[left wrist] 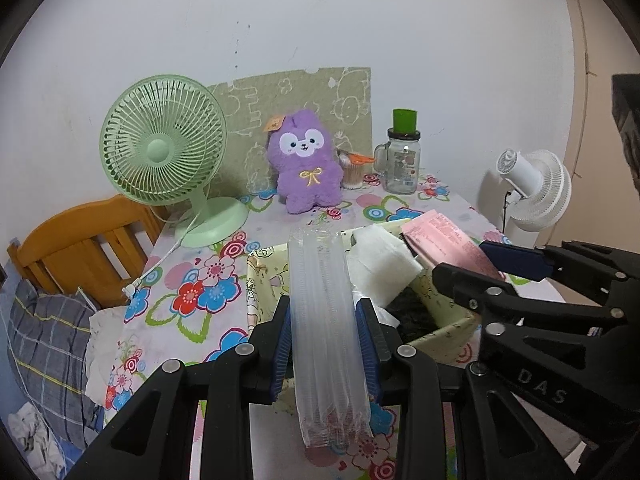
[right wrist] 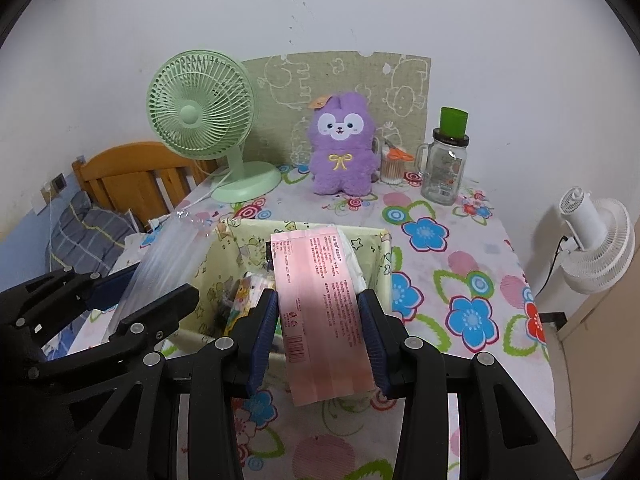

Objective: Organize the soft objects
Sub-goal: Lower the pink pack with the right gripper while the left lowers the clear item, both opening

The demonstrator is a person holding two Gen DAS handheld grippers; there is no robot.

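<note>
Your left gripper (left wrist: pixel 325 336) is clamped narrow on a long clear plastic sleeve (left wrist: pixel 320 300), ribbed and translucent, its blue pads pressing both long sides; the sleeve's far end reaches over the near-left corner of the fabric bin (right wrist: pixel 236 240). Your right gripper (right wrist: pixel 320 328) grips a flat pink packet (right wrist: pixel 320 300), printed with small text and a barcode, at a somewhat wider set, one pad on each long edge. The packet lies above the bin's opening, its far end over the white soft packs (left wrist: pixel 380 260) already inside.

The bin is a pale yellow cloth box with cartoon print and soft, slumping walls; a dark item and a small colourful pack (right wrist: pixel 244 296) sit in its left part. It stands near the front edge of a table (right wrist: pixel 460 280) covered in a glossy flowered cloth, with bare cloth to its right and behind it.

Farther back, near the wall, a mint-green desk fan (right wrist: pixel 200 120) stands left, a fuzzy purple plush toy (right wrist: pixel 344 148) centre, then a cup of cotton swabs (right wrist: pixel 392 168) and a glass jar (right wrist: pixel 444 164) topped with a green cup. A white fan (right wrist: pixel 596 248) stands off the table's right edge; a wooden chair back (left wrist: pixel 80 240) lies off its left.
</note>
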